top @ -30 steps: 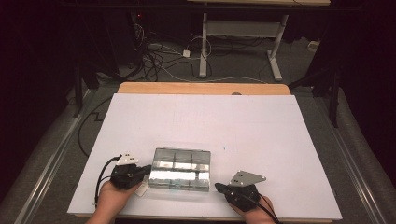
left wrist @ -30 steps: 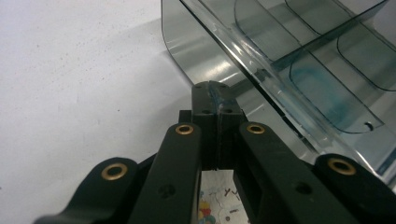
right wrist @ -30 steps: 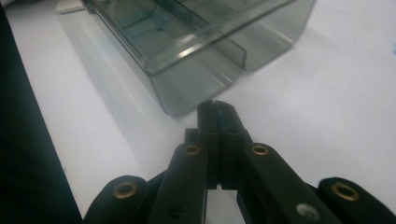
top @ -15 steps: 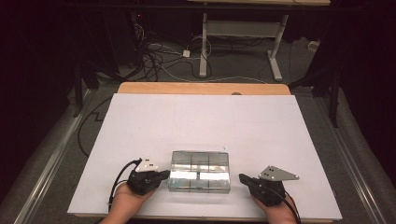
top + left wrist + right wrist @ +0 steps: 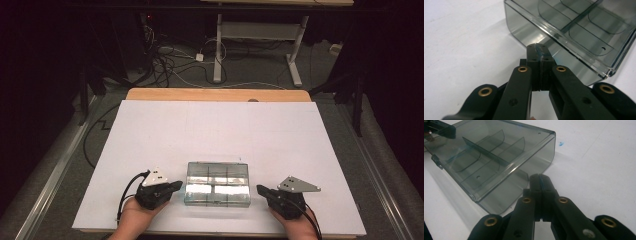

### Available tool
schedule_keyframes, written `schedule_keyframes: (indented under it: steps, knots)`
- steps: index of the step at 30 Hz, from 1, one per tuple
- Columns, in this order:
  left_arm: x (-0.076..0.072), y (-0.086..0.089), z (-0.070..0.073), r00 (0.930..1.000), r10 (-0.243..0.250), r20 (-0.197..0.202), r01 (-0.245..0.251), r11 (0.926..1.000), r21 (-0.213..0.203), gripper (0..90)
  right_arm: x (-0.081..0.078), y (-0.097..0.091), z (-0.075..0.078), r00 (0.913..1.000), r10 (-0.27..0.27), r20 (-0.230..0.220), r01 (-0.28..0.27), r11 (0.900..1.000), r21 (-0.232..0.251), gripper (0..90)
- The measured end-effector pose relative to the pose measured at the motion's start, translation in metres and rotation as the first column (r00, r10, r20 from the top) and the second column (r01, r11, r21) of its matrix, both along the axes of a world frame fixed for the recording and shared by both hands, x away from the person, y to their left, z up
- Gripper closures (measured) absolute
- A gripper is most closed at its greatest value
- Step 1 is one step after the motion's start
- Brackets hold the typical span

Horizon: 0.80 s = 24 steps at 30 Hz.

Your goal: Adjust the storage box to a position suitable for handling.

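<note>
box: clear smoky plastic compartment box [image 5: 217,183], lid shut, flat on the white table [image 5: 225,130], near the front edge, roughly centred between both hands
box inside: dividers visible through the lid in both gripper views [image 5: 584,27] [image 5: 489,150]; nothing seen in the compartments
left hand-held gripper: [image 5: 176,186] jaws clenched together, nothing between them; tip just beside the box's left short end, contact can't be told [image 5: 539,48]
right hand-held gripper: [image 5: 260,190] jaws clenched, empty; tip just beside the box's right short end near its front corner, contact unclear [image 5: 539,178]
hands: a person's hand [image 5: 135,220] under the left unit, another hand [image 5: 297,225] under the right, both at the table's front edge
table mark: small blue speck [image 5: 560,144] on the surface past the box's corner
background: cables [image 5: 170,60] on the floor beyond the table
</note>
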State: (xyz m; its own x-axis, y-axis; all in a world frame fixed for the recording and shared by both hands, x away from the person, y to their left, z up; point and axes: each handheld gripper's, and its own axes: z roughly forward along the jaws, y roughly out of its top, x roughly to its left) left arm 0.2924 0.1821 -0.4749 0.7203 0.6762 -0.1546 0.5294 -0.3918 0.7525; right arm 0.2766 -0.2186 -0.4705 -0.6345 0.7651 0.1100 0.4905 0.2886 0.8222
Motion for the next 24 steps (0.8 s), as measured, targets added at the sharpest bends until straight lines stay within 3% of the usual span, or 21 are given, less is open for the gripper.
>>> schedule_keyframes:
  steps: [6, 16, 24]
  knots:
    - [-0.004, 0.019, 0.001, 0.9999, 0.01, -0.012, -0.011, 0.9987, -0.05, 87.5, 0.0, 0.004, 0.008, 0.9997, -0.016, 0.021, 0.016, 0.9998, 0.009, 90.0]
    - [-0.003, 0.029, -0.002, 0.9996, -0.007, -0.029, 0.004, 0.9958, -0.091, 86.5, 0.003, 0.009, 0.019, 0.9987, 0.0, 0.051, -0.001, 0.9996, 0.03, 90.0]
    - [-0.007, 0.025, 0.003, 0.9991, -0.036, 0.022, 0.037, 0.9977, -0.057, 86.8, -0.002, 0.019, 0.027, 0.9957, 0.035, 0.086, -0.039, 0.998, 0.05, 90.0]
